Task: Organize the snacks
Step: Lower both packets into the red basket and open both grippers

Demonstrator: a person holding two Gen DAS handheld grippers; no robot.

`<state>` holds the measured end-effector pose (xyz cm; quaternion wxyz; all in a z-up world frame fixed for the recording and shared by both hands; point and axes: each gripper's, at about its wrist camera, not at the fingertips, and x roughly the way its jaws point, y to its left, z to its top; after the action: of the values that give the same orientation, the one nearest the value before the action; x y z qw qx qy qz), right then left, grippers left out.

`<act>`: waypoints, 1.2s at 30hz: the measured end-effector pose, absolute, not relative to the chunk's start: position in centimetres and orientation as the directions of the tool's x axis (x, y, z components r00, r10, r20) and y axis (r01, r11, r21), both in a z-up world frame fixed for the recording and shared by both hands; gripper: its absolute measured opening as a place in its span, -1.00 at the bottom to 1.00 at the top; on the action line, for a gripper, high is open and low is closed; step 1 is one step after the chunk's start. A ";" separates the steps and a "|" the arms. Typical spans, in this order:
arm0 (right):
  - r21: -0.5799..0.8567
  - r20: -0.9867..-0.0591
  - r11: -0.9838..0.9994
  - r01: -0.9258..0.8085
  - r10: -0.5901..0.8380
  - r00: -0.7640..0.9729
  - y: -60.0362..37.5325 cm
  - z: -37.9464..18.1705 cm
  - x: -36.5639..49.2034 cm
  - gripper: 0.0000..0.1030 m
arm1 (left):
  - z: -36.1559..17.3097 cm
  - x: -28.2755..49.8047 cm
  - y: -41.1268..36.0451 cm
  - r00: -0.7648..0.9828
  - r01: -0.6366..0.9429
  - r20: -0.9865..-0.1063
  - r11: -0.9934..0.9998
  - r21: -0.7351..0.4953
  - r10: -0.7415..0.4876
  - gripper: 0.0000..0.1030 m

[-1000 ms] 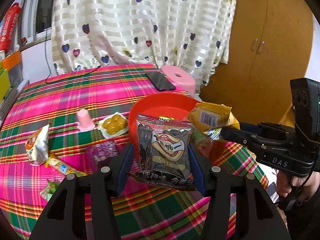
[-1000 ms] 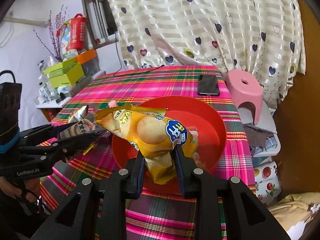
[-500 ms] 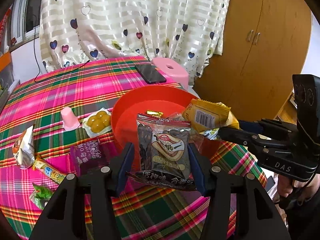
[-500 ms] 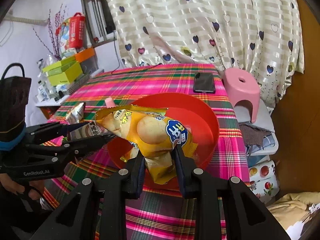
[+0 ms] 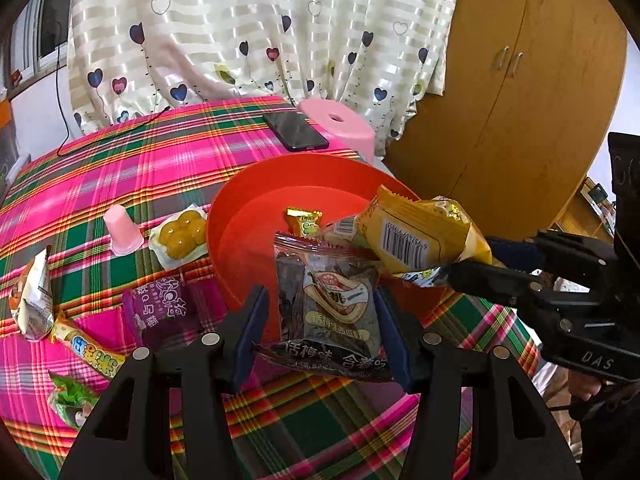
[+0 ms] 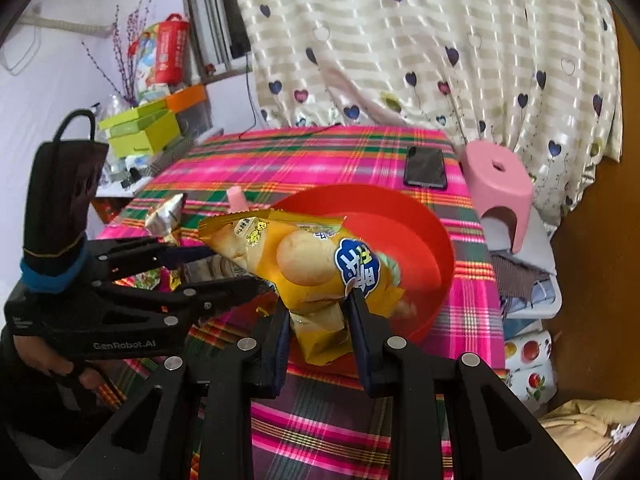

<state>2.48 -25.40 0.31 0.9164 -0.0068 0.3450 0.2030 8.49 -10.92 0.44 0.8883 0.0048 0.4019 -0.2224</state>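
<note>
Left claw [image 5: 320,320] gripped dark packet [image 5: 328,304]; right claw [image 6: 316,316] gripped yellow bag [image 6: 304,264], both above red bowl [image 5: 256,200], frame centre. Likely next: release into bowl.

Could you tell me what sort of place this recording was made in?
Most likely a room in someone's home: a table under a plaid cloth, a heart-print curtain behind it, a wooden wardrobe to one side, and a pink stool beside the table.
</note>
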 end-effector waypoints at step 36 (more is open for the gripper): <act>0.116 -0.619 0.914 -0.389 0.373 0.691 -25.4 0.4 7.0 -0.20 | -0.9 13.7 -8.6 0.609 0.295 -0.702 0.926 -0.234 -0.371 0.13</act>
<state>7.02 -25.36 0.36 0.9195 -0.0119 0.3339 0.2070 13.67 -8.61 -0.89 0.8956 -0.0470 0.4014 -0.1860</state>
